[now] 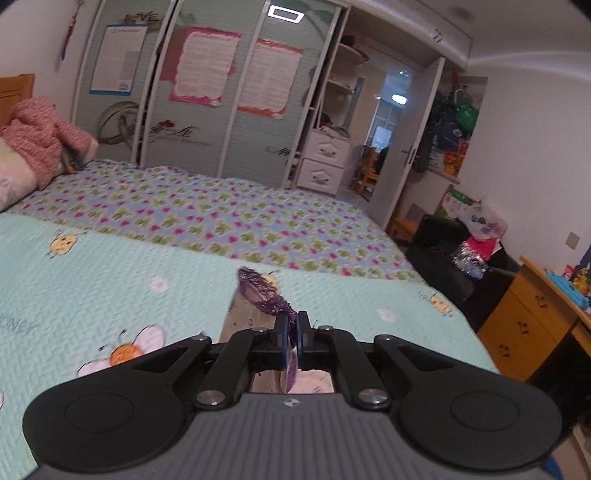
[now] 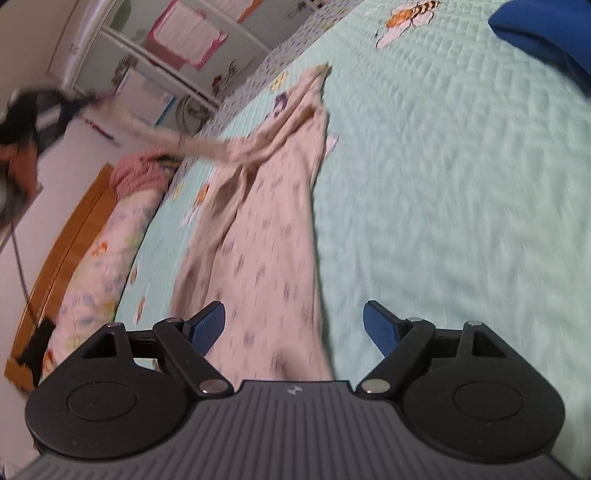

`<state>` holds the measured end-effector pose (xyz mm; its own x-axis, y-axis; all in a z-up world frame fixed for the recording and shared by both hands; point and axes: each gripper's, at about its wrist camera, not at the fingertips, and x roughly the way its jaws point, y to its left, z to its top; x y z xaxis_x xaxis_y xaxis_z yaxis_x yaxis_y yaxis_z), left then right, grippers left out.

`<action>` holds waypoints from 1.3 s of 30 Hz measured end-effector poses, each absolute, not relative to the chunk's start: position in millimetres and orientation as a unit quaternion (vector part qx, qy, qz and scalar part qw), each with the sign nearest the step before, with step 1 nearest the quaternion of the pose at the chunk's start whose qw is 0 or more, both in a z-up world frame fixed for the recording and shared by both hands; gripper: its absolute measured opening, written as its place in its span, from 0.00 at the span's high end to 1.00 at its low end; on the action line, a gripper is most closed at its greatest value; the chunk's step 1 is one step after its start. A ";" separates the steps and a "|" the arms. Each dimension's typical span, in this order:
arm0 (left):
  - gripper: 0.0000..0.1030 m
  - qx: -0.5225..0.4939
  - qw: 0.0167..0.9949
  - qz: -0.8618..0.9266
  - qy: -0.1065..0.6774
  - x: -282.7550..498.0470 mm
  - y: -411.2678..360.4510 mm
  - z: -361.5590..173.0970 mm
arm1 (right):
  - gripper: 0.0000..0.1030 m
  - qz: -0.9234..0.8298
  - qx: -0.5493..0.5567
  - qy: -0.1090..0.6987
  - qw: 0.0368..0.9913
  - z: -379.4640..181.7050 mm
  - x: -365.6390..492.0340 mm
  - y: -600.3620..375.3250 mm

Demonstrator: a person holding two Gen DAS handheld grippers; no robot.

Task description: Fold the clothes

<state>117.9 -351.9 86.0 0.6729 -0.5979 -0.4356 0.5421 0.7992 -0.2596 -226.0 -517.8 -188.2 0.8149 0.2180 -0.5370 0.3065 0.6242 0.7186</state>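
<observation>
A pale pink garment (image 2: 269,236) with small purple marks lies stretched over the mint quilt (image 2: 443,192). One end rises in a taut strip toward the upper left, where a dark blurred shape (image 2: 33,110) holds it. My right gripper (image 2: 294,323) hovers low over the garment's near end, open, blue pads (image 2: 208,325) wide apart, with cloth below and between them but not pressed. In the left wrist view my left gripper (image 1: 297,323) is shut on the garment's purple-trimmed edge (image 1: 264,293), lifted above the bed; cloth hangs beneath the fingers.
A flowered sheet (image 1: 221,218) covers the far bed half. A pillow (image 2: 107,254), a red-pink garment (image 1: 40,136) and a wooden headboard (image 2: 62,236) are at the bed's head. A wardrobe (image 1: 207,92), black chair (image 1: 443,258) and wooden desk (image 1: 532,317) stand around. Blue fabric (image 2: 546,33) lies on the quilt.
</observation>
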 end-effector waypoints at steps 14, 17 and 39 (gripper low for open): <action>0.97 -0.037 0.910 -0.345 0.226 125.2 -454.7 156.9 | 0.21 0.014 0.460 0.322 0.827 -192.7 -244.9 -514.5; 0.97 -0.028 0.905 -0.362 0.222 114.3 -488.7 167.1 | 0.45 0.021 0.449 0.324 0.833 -195.2 -245.1 -510.4; 0.97 -0.058 0.946 -0.300 0.114 90.5 -455.2 230.6 | 0.99 0.043 0.324 0.355 0.876 -156.3 -239.1 -486.7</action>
<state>90.5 -455.2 230.6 0.7947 -0.5797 -0.1803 0.5535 0.8138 -0.1772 -239.1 -486.7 -156.3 0.7445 0.3048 -0.5940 0.1555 0.7861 0.5983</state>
